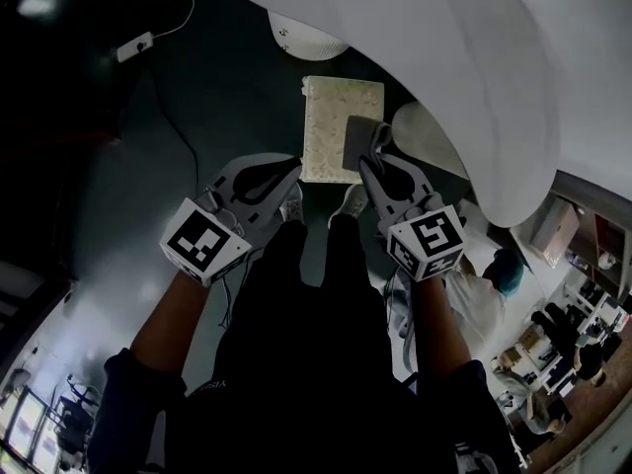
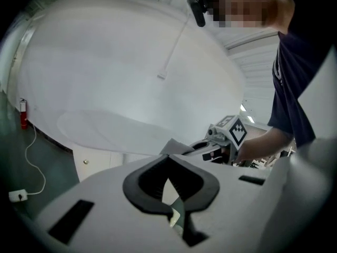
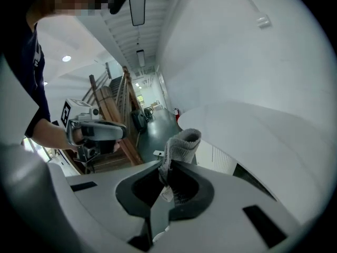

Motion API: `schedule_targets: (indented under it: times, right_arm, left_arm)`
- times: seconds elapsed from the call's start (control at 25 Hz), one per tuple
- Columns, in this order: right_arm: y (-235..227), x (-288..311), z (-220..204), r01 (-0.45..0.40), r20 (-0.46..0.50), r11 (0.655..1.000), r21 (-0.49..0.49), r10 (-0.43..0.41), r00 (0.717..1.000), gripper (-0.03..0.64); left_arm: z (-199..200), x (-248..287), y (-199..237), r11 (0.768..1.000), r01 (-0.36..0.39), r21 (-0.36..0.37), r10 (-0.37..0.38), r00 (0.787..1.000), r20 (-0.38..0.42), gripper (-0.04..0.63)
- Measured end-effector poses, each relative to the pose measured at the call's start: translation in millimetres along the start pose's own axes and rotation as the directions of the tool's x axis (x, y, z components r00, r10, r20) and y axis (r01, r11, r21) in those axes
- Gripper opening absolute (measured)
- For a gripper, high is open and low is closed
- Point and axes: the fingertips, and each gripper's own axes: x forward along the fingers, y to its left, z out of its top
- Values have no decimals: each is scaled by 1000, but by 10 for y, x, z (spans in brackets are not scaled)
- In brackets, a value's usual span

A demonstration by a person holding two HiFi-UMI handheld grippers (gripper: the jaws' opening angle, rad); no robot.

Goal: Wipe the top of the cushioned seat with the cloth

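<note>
One cloth [image 1: 361, 141] pinched in right gripper [image 1: 372, 160], left gripper [image 1: 293, 166] closed empty, both near seat [image 1: 331, 112] edge.

Cream rectangular cushioned seat [image 1: 331, 117] on the dark floor [image 1: 212, 107]. Left edge: open floor, free approach. Right edge and far right corner: overhung by a large white curved shell [image 1: 444, 47]. Far left corner: white round base [image 1: 306, 38] near. Near right corner: under a grey cloth [image 1: 360, 141]. White plug block [image 1: 134, 46] with cable lies well apart, far left.
</note>
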Motion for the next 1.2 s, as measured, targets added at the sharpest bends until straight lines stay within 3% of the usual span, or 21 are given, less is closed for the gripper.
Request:
schedule_targets:
  times: [0.36, 0.68, 0.8, 0.96, 1.2]
  right_arm:
    - [-652, 811, -793, -33, -120, 999, 13, 34, 992, 34]
    - [-1035, 1601, -1522, -95, -238, 994, -49, 81, 968, 34]
    - [-1103, 1928, -1719, -123, -263, 990, -72, 100, 960, 34]
    - [-1117, 2302, -1976, -157, -299, 983, -91, 123, 946, 34]
    - [-1154, 2747, -2158, -158, -310, 983, -99, 120, 943, 34]
  left_arm:
    - [-630, 548, 525, 995, -93, -37, 93, 996, -8, 6]
    - [-1280, 910, 682, 983, -148, -108, 144, 989, -44, 8]
    - [-1481, 986, 737, 982, -154, -112, 148, 987, -58, 6]
    - [-1732, 1004, 831, 967, -184, -174, 176, 983, -57, 6]
    - [-2004, 938, 1006, 951, -223, -213, 211, 974, -78, 6]
